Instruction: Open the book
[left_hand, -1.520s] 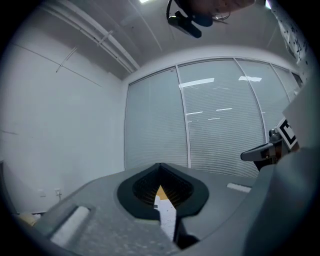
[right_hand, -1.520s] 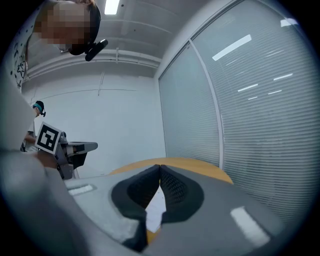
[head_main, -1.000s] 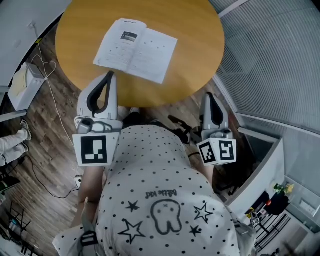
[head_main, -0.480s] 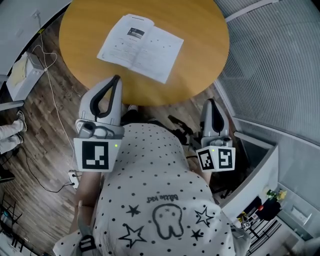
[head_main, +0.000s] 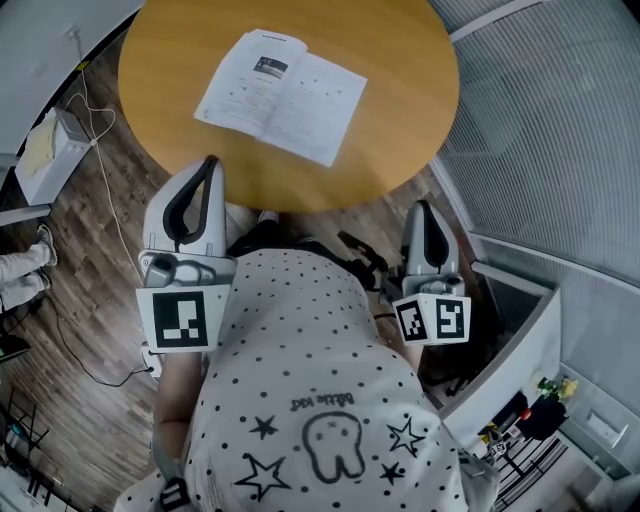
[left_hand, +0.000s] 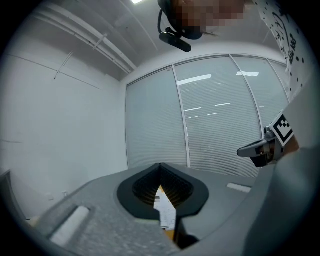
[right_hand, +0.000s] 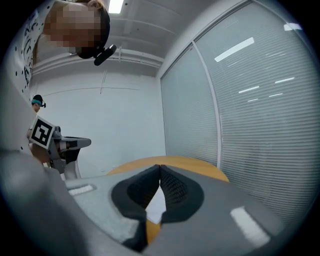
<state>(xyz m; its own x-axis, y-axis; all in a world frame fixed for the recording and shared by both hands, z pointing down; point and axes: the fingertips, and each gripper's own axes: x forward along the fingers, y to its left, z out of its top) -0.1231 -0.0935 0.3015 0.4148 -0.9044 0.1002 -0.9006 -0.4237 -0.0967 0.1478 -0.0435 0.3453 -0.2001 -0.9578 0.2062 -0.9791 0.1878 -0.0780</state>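
Book (head_main: 285, 95) lies spread open, flat at mid-table on round wooden table (head_main: 410, 80). Thin paper booklet: likely light, floppy, pages crease easily; take a free page edge. Left gripper (head_main: 208, 163) and right gripper (head_main: 420, 206) both clenched, empty, off the near rim.

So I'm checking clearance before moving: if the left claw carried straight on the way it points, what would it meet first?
Probably the open book on the round table: the shut left claw aims across the table's near edge at it. Height is unclear.
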